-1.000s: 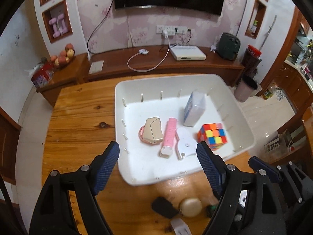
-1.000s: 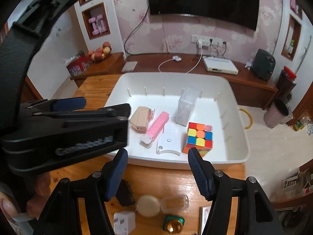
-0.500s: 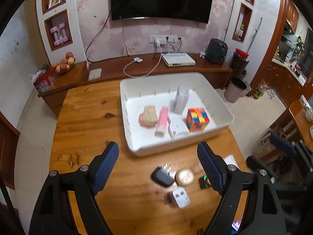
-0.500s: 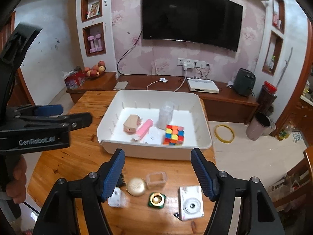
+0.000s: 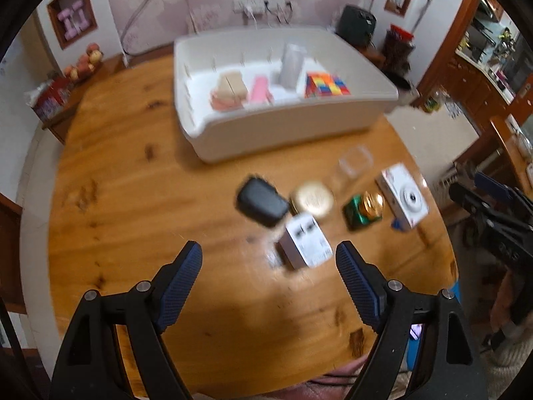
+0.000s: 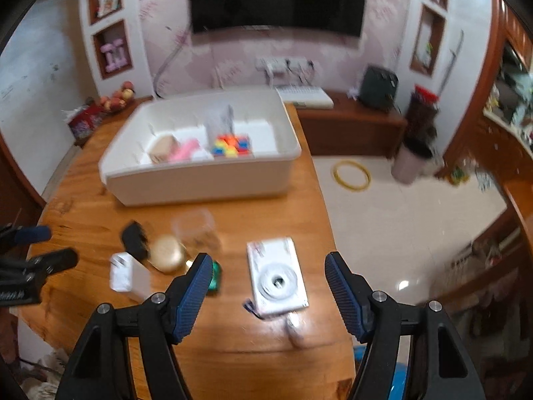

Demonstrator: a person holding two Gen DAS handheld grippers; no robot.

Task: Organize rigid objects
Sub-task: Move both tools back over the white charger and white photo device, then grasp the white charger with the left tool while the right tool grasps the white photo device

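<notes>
A white bin (image 5: 289,126) (image 6: 200,183) on the wooden table holds a colour cube (image 5: 326,85), a pink piece (image 5: 259,89), a beige box (image 5: 231,86) and a clear box. Loose in front of it lie a black charger (image 5: 261,200), a gold round case (image 5: 313,198), a white plug adapter (image 5: 304,245), a green-and-gold item (image 5: 364,208) and a white camera (image 6: 276,276). My left gripper (image 5: 268,253) is open and empty, just short of the adapter. My right gripper (image 6: 268,261) is open over the camera, pads clear of it.
A small clear container (image 5: 354,161) stands near the bin's front wall. The table's right edge (image 6: 328,233) drops to a tiled floor with a yellow ring (image 6: 351,175) and a waste bin (image 6: 411,163). A low cabinet runs along the back wall.
Both grippers have drawn back from the bin and sunk towards the near table. The loose items now lie close to the fingers. The right jaws stand slightly wider.
</notes>
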